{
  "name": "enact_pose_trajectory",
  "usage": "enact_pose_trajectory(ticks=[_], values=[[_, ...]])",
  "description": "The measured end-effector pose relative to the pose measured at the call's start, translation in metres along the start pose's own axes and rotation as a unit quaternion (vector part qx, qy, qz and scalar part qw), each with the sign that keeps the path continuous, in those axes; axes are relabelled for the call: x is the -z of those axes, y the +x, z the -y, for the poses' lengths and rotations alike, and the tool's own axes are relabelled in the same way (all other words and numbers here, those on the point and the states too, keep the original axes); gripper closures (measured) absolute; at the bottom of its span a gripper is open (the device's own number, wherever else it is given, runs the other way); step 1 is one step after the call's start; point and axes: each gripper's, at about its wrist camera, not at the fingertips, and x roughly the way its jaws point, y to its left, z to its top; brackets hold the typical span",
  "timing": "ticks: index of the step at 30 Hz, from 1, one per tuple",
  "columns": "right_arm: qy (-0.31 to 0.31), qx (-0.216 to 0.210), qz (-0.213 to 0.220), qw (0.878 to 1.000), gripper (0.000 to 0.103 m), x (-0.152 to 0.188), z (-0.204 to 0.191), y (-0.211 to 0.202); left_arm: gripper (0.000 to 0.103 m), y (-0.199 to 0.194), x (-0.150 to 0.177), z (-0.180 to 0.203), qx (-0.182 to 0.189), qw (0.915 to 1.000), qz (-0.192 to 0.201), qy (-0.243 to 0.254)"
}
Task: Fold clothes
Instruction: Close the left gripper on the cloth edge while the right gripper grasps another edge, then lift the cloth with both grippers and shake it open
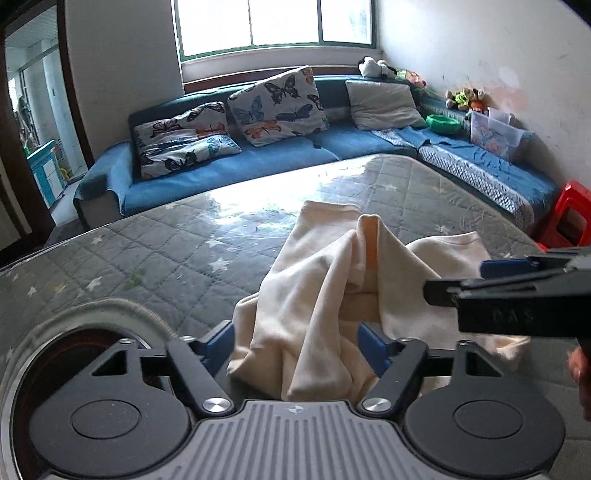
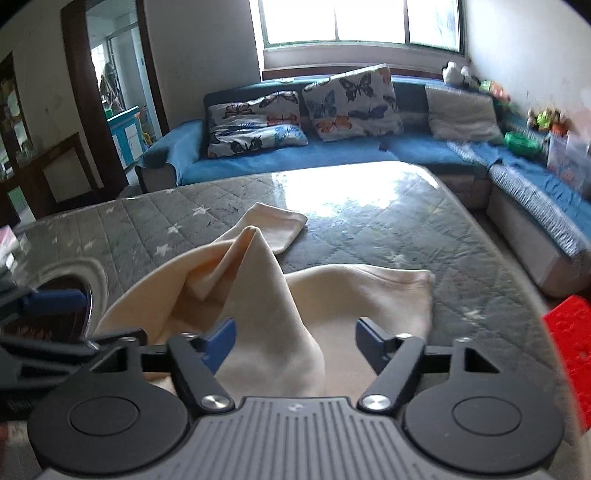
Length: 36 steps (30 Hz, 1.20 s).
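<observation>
1. Two grippers hang side by side over a grey quilted mattress (image 1: 155, 258), both pointing down and forward at a cream garment (image 1: 317, 302) lying rumpled on it.
2. Far to the left, a doorway (image 1: 33, 129) opens onto another room, and a round hole with a pale rim (image 1: 92, 314) shows in the mattress cover near the left gripper.
3. Next comes the left gripper (image 1: 297, 347): its blue pads stand apart, with folds of the cream garment bunched between them. The cloth lies against the left pad, but I cannot tell whether it is pinched; the pads do not look pressed onto it.
4. Between the two tools the garment rises in a loose peak, and one narrow part of it stretches away flat toward the sofa.
5. To the right, the right gripper (image 2: 295, 345) also has its jaws apart. A draped fold of the garment sits between the pads, touching the left one and clear of the right one.
6. Behind everything, a blue sofa (image 1: 229, 170) runs along the wall under a window (image 1: 273, 26), carrying two butterfly cushions (image 1: 277, 105) and a plain grey cushion (image 1: 384, 105).
7. Along the right-hand wall the sofa turns, holding a green bowl (image 1: 443, 123), a clear box (image 1: 495, 133) and soft toys (image 1: 463, 98).
8. Furthest right, a red stool (image 1: 570, 214) stands beside the mattress.
</observation>
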Motion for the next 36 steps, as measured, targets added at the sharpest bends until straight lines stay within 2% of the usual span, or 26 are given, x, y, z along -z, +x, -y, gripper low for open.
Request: enact_pose_trajectory(ticks=[2,4,7,8,9,10,11,13,15,26,32,36], values=[[0.002,-0.006,-0.001,1.000,0.036,-0.004,0.001,0.011,0.051,0.009,-0.001,-0.001,0.003,1.0000,-0.007,0.002],[0.000,-0.013,-0.003,1.000,0.038,-0.008,0.001,0.023,0.073,0.015,0.000,-0.004,0.009,0.9999,-0.012,0.002],[-0.012,-0.017,-0.010,1.000,0.043,-0.013,-0.003,0.036,0.089,0.017,0.002,-0.007,0.015,0.9998,-0.014,0.002],[-0.015,-0.017,-0.012,1.000,0.044,-0.014,-0.005,0.041,0.091,0.016,0.004,-0.009,0.016,0.9998,-0.012,0.003],[-0.017,-0.022,-0.016,0.999,0.051,-0.015,-0.006,0.046,0.093,0.014,0.005,-0.011,0.017,0.9998,-0.011,0.001],[-0.018,-0.029,-0.021,0.999,0.062,-0.015,-0.007,0.049,0.095,0.011,0.006,-0.013,0.019,0.9998,-0.010,-0.001],[-0.020,-0.035,-0.023,0.999,0.066,-0.015,-0.007,0.049,0.096,0.009,0.007,-0.015,0.019,0.9998,-0.008,-0.004],[-0.027,-0.044,-0.021,0.998,0.083,-0.013,-0.010,0.044,0.098,0.003,0.009,-0.020,0.020,0.9997,-0.004,-0.012],[-0.038,-0.046,-0.015,0.998,0.095,-0.009,-0.013,0.033,0.099,-0.006,0.013,-0.027,0.017,0.9996,0.000,-0.021],[-0.040,-0.072,0.044,0.996,0.098,0.014,-0.017,-0.054,0.100,-0.067,0.056,-0.082,-0.009,0.9965,0.012,-0.082],[-0.033,-0.080,0.064,0.994,0.098,0.040,-0.009,-0.101,0.100,-0.111,0.102,-0.111,-0.019,0.9931,0.005,-0.116],[-0.012,-0.068,0.066,0.995,0.098,0.066,0.004,-0.128,0.100,-0.140,0.135,-0.129,-0.018,0.9891,-0.007,-0.146]])
